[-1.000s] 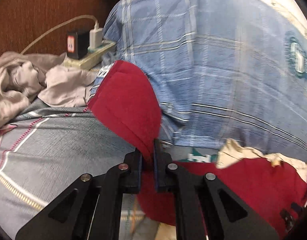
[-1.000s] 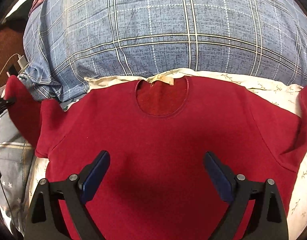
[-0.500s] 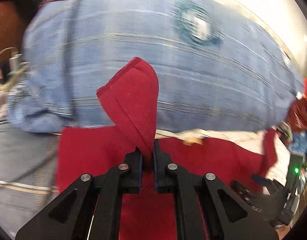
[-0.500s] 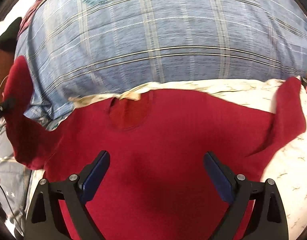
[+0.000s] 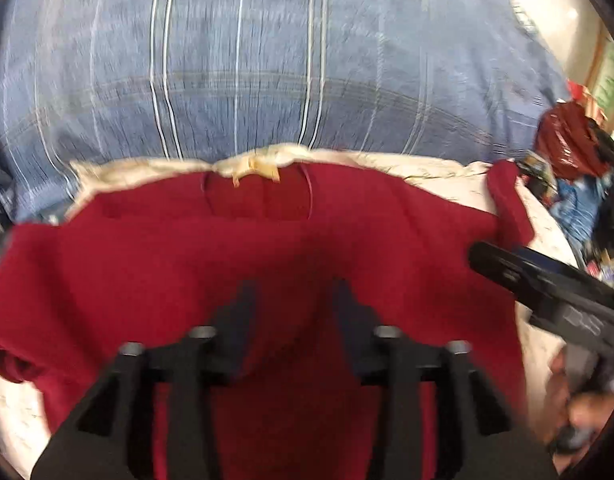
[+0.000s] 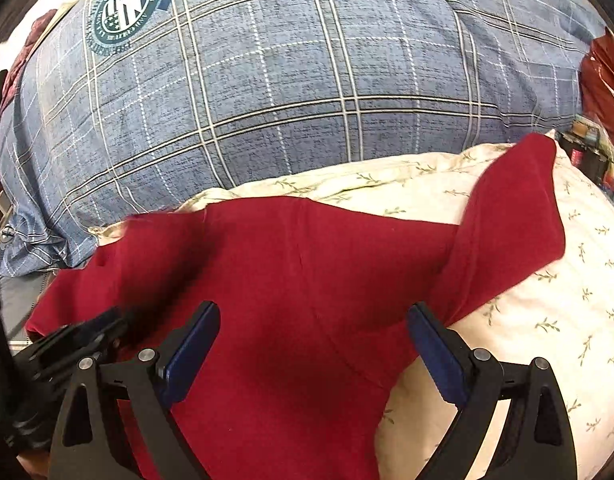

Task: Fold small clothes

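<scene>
the red sweater point(image 6: 291, 304) lies spread on a cream pillow with a small leaf print point(image 6: 547, 328), its neckline point(image 5: 259, 200) with a tan label toward the big blue plaid pillow point(image 6: 307, 80) that rises just behind the cream one. seen from the right wrist, one sleeve point(image 6: 515, 216) stretches away from the sweater's body to the right, lying flat across the cream pillow with its cuff end close to the plaid pillow's lower edge. the sweater's other side hangs off the cream pillow's left edge, over grey bedding. the left gripper point(image 5: 295, 308) hovers over the middle of the sweater's body, below the neckline; its jaws have just been opening and now stand parted with only the flat red cloth beneath them, nothing pinched between the pads, so the sleeve is let go. this view is smeared by motion blur. the right gripper point(image 6: 313, 344) hangs over the sweater's body near the root of the stretched sleeve, jaws spread wide, blue pads point(image 6: 435, 352) clear of the cloth and gripping nothing. in the left wrist view the right gripper shows as a dark bar at the sweater's right edge, with part of a hand point(image 5: 579, 408) behind it. a round crest point(image 6: 127, 12) is printed on the plaid pillow, up and left of the sweater.
</scene>
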The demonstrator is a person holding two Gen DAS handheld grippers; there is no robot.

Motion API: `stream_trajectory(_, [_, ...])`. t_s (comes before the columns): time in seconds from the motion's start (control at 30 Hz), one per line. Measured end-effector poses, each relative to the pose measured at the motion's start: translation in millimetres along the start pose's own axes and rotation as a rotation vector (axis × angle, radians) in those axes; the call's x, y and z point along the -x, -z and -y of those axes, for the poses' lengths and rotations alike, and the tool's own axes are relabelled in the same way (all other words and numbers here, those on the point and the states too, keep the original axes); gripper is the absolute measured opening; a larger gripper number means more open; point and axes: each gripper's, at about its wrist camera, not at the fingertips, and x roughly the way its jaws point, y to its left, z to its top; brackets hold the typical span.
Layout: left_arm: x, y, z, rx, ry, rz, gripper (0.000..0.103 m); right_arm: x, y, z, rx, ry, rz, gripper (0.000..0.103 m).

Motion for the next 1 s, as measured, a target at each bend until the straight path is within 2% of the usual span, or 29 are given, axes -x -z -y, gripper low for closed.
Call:
stream_trajectory(0.03, [21,1,-9,-0.019,-0.012,0.048,0.071,-1,-1,-2,0.003,-0.010,-0.003,0.096])
stream_trajectory(0.07, [35,2,-16,-0.030,-0.027,0.084,0.075,-3,-2,-6,0.003,-0.027,-0.008,0.096])
stream_trajectory(0.17, [72,4,-47,-0.059,-0.129,0.143,0.075,-6,-5,-15,0.014,-0.048,-0.001,0.096])
stream_trajectory(0.27, [86,11,-85,-0.026,-0.245,0.174,0.075,-16,-9,-27,0.041,-0.067,-0.015,0.096])
stream_trajectory(0.37, [87,21,-129,0.038,-0.324,0.148,0.075,-34,-12,-34,0.071,-0.046,-0.043,0.094])
stream_trajectory(0.43, [80,27,-146,0.091,-0.350,0.116,0.075,-50,-12,-39,0.089,-0.044,-0.070,0.092])
stream_trajectory(0.47, [79,32,-156,0.121,-0.355,0.104,0.075,-58,-11,-41,0.099,-0.062,-0.085,0.081])
stream_trajectory(0.5, [79,35,-163,0.141,-0.358,0.100,0.075,-66,-10,-45,0.116,-0.068,-0.099,0.062])
stream_trajectory(0.53, [77,38,-166,0.156,-0.361,0.101,0.075,-70,-8,-49,0.139,-0.051,-0.099,0.054])
stream_trajectory(0.57, [80,40,-172,0.169,-0.368,0.105,0.075,-71,-5,-55,0.178,-0.035,-0.076,0.029])
stream_trajectory(0.6, [83,41,-177,0.179,-0.375,0.111,0.075,-69,-4,-60,0.206,-0.061,-0.060,0.011])
stream_trajectory(0.67, [88,38,-184,0.197,-0.383,0.126,0.075,-63,-5,-65,0.223,-0.054,-0.051,0.009])
stream_trajectory(0.7, [89,35,-183,0.204,-0.380,0.134,0.075,-55,-8,-65,0.226,-0.060,-0.030,0.004])
stream_trajectory(0.8, [94,26,-173,0.206,-0.375,0.170,0.075,-27,-18,-51,0.193,-0.078,0.044,0.004])
stream_trajectory(0.9, [89,25,-159,0.183,-0.377,0.195,0.075,-11,-25,-29,0.185,0.060,0.110,0.004])
stream_trajectory(0.97, [75,24,-151,0.179,-0.365,0.183,0.075,-22,-28,-15,0.140,0.060,0.071,0.005])
stream_trajectory(1.0, [67,22,-148,0.178,-0.353,0.163,0.075,-29,-28,-10,0.114,0.043,0.042,0.009])
